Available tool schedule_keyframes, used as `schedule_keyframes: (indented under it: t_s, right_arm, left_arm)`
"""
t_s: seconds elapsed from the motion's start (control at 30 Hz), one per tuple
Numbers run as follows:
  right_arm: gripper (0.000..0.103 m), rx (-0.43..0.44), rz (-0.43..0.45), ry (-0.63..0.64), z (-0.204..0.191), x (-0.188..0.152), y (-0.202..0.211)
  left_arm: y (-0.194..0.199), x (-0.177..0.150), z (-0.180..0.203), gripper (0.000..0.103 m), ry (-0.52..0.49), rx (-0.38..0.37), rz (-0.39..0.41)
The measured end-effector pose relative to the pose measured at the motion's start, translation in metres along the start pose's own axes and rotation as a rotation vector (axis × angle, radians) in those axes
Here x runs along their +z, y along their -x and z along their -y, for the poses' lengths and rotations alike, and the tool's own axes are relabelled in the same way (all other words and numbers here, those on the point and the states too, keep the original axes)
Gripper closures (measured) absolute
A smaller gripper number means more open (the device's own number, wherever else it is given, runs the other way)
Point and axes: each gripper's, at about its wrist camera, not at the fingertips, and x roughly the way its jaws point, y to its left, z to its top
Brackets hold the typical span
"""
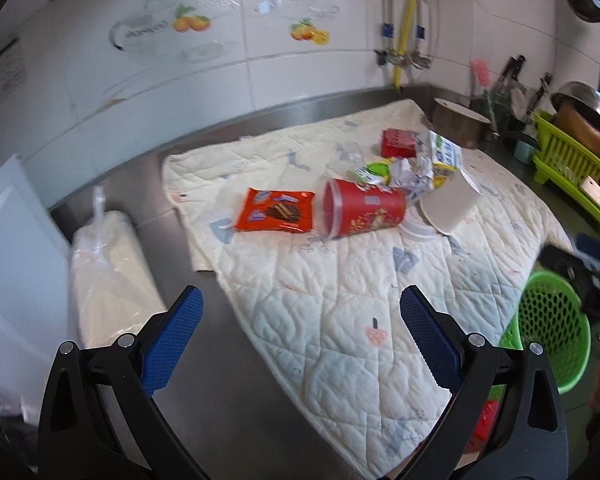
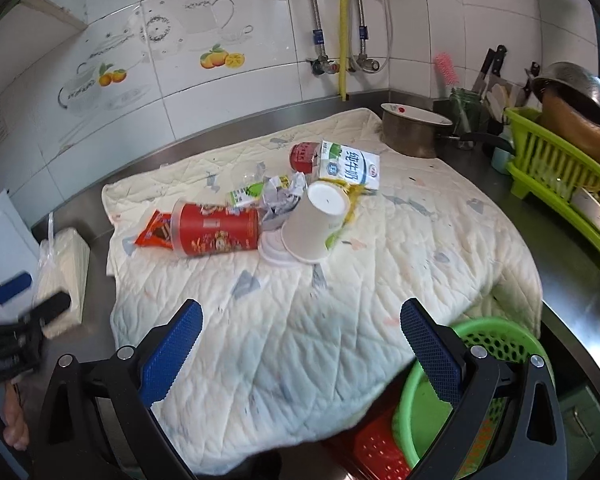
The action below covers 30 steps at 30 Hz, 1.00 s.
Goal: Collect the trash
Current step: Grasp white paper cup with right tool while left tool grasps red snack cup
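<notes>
Trash lies piled on a quilted cream mat (image 1: 340, 292) (image 2: 300, 320): an orange snack wrapper (image 1: 276, 210) (image 2: 154, 232), a red canister on its side (image 1: 364, 212) (image 2: 216, 230), a white paper cup (image 1: 450, 208) (image 2: 314, 222) on a plastic lid, crumpled paper (image 1: 410, 172) (image 2: 280, 196), a milk carton (image 2: 348, 164) (image 1: 446, 152) and a small red box (image 1: 398, 143) (image 2: 304, 156). A green mesh basket (image 1: 552, 328) (image 2: 472, 380) sits at the near right edge. My left gripper (image 1: 300, 320) and right gripper (image 2: 300, 328) both hover open and empty, short of the pile.
A steel counter (image 1: 148, 208) carries a wrapped tissue pack (image 1: 108, 276) (image 2: 62, 276) and white board (image 1: 12, 240) at left. A pot (image 2: 412, 130), knife holder and lime dish rack (image 2: 564, 176) stand at the back right. A red crate (image 2: 376, 448) lies below the basket.
</notes>
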Motion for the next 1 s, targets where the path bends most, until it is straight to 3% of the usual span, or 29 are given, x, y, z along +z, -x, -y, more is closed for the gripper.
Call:
schedule_keyframes:
  t_s: [0.6,0.87,1.0]
  right_arm:
    - [0.008,-0.042,-0.052,-0.066,0.017,0.056,-0.108]
    - [0.023,-0.037,-0.099,-0.105,0.023,0.064,-0.141]
    - [0.024,-0.04,-0.11,-0.127,0.028,0.066,-0.15]
  left_arm:
    - [-0.091,0.057,-0.006,0.031,-0.037,-0.216,-0.035]
    - [-0.143,0.067,-0.008,0.04,-0.009,-0.291,-0.113]
    - [-0.162,0.07,-0.003,0.042,-0.002,-0.332,-0.139]
